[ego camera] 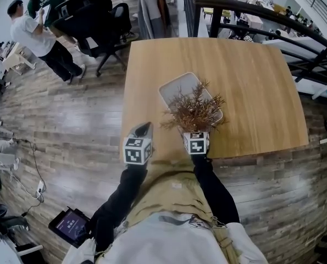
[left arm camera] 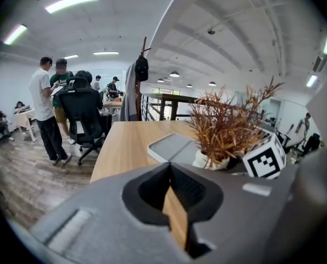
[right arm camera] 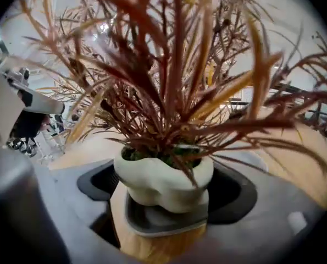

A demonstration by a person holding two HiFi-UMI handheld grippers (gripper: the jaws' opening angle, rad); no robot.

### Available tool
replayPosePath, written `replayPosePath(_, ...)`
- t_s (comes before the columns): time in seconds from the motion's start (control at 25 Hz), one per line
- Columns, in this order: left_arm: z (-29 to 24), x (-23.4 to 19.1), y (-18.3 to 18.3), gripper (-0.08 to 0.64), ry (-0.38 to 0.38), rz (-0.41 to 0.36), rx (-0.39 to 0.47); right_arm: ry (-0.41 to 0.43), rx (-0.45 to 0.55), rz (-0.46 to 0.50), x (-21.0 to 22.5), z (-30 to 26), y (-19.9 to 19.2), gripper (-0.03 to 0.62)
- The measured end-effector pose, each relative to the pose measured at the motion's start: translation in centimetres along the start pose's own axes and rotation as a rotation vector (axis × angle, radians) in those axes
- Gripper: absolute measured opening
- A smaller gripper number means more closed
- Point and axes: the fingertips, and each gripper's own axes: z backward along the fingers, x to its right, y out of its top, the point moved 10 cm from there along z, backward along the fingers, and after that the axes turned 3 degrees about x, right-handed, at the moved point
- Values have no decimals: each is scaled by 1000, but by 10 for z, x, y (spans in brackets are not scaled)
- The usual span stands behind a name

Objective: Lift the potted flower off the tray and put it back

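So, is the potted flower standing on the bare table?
No, its white pot stands on the grey tray, between the open fingers of the right gripper.

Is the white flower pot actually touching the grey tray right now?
Touching. In the right gripper view the white flower pot rests directly on the near corner of the grey tray, with no gap beneath it.

Rust-brown and orange leaves on the potted flower (right arm camera: 168,76), its pot (right arm camera: 163,180) cream-white between the black pads (right arm camera: 93,183) of the grey right gripper (right arm camera: 164,194). Pale grey tray (ego camera: 177,88), honey wood-grain table (ego camera: 251,92), black-and-white square patterns on the marker cubes (ego camera: 196,143), grey-brown plank floor (ego camera: 70,125).
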Motion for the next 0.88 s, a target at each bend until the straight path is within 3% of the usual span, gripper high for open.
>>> replayPosePath(0.28,-14,-9,-6,2,32,7,-4,-16,-34,20,17,-29,-6,498)
replayPosePath(0.6,-1,-4,2,2,18,24,3,1,-113,36,12,-9,5,494)
replayPosePath(0.88,20,0,37,2,23,34,39,19,-80,45,8,28,62,495)
